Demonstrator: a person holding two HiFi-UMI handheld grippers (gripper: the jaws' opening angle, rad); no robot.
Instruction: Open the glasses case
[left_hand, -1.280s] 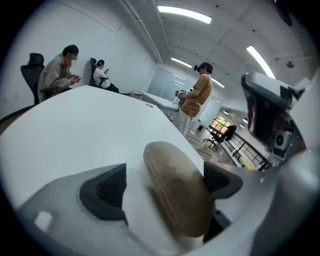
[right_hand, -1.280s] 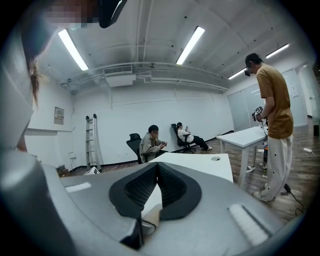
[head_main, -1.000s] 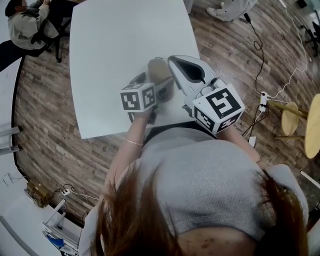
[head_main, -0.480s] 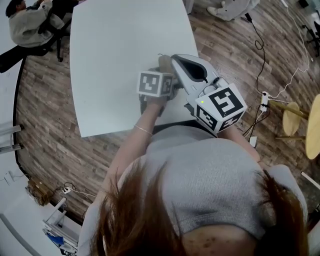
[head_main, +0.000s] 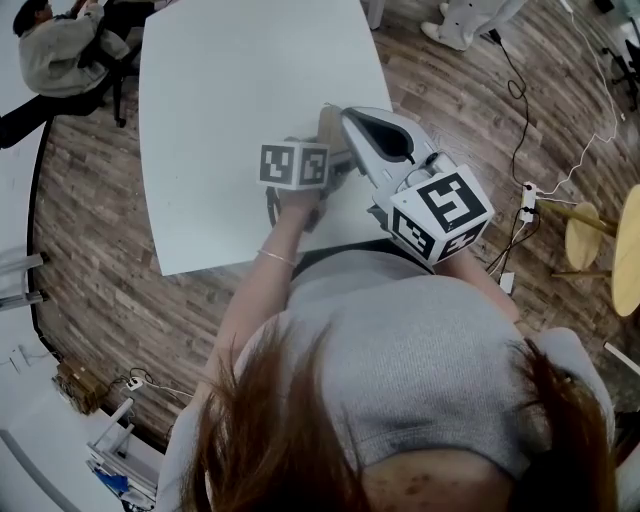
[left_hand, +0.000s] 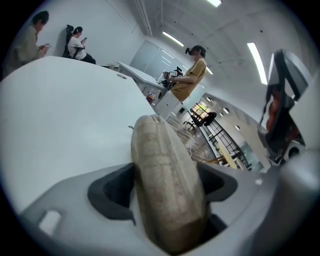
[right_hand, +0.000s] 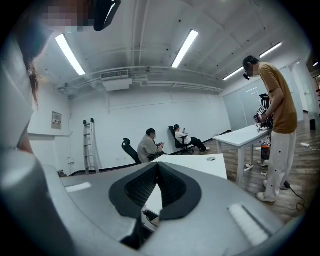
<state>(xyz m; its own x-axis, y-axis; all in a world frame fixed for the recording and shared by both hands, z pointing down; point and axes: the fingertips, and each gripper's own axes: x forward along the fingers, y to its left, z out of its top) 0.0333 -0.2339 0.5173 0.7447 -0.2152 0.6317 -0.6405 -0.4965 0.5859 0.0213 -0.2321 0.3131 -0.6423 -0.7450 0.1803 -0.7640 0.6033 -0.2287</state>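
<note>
Two grippers up | left gripper (left_hand: 167, 192): jaws have just been closing, pads snug on tan glasses case (left_hand: 155, 145) | right gripper (right_hand: 157, 185): jaws fully together, nothing in them | white table (head_main: 240, 80) underneath

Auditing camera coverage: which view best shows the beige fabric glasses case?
Left gripper view: the beige fabric glasses case fills the centre, texture clear. Head view shows only its tip; right gripper view, nothing recognisable.

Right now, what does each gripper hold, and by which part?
The left gripper, its jaws just now closing, clasps the glasses case by its near end; the right gripper is shut, empty.
</note>
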